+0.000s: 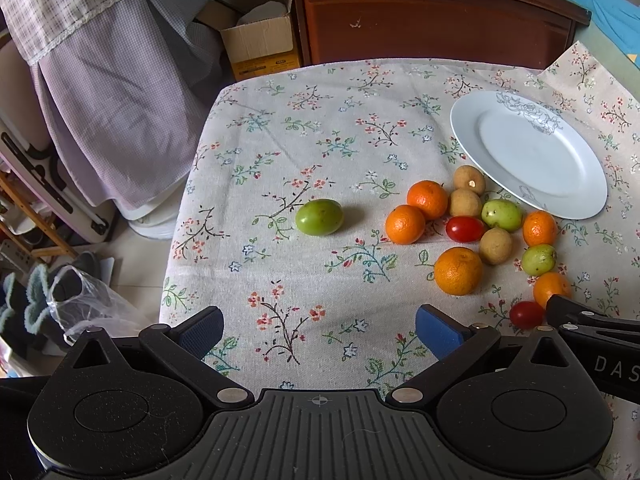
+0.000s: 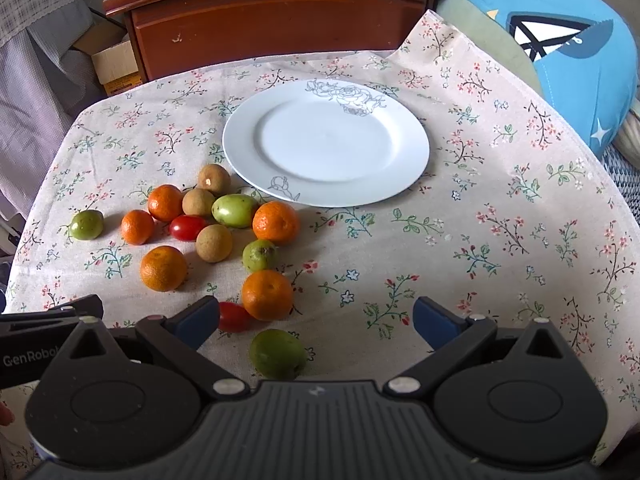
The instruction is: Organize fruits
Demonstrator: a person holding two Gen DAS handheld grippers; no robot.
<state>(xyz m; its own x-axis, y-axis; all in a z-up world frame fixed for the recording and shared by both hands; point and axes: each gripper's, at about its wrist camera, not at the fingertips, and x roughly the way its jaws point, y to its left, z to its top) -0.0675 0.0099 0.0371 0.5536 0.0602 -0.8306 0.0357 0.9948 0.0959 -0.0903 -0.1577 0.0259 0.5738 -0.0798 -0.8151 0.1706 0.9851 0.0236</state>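
Left gripper (image 1: 319, 334): jaws spread wide, nothing between them, over bare floral cloth (image 1: 304, 128) near the table's front. Right gripper (image 2: 316, 320): jaws likewise wide apart, empty; a green fruit (image 2: 277, 353) lies on the cloth between its fingers, touching neither, and a tomato (image 2: 234, 317) sits just beside its left pad (image 2: 196, 322). That green fruit appears only in the right view; the left view alone shows the table's left edge, with the floor, a plastic bag (image 1: 86, 304) and draped checked fabric (image 1: 120, 120) beyond it. Fruit, counted in the right view: five oranges, four green fruits, three brown fruits, two tomatoes. One green fruit (image 1: 319, 217) lies apart to the left of the cluster; the nearest orange (image 2: 267, 295) touches the near tomato. Plate (image 2: 326, 142): white, bare, at the table's far side, a brown fruit (image 2: 214, 179) just beside its rim. Open cloth: wide to the right of the fruit and plate in the right view; wide left of the cluster in the left view. A wooden cabinet (image 2: 280, 20) and a cardboard box (image 1: 260, 46) stand beyond the far edge.
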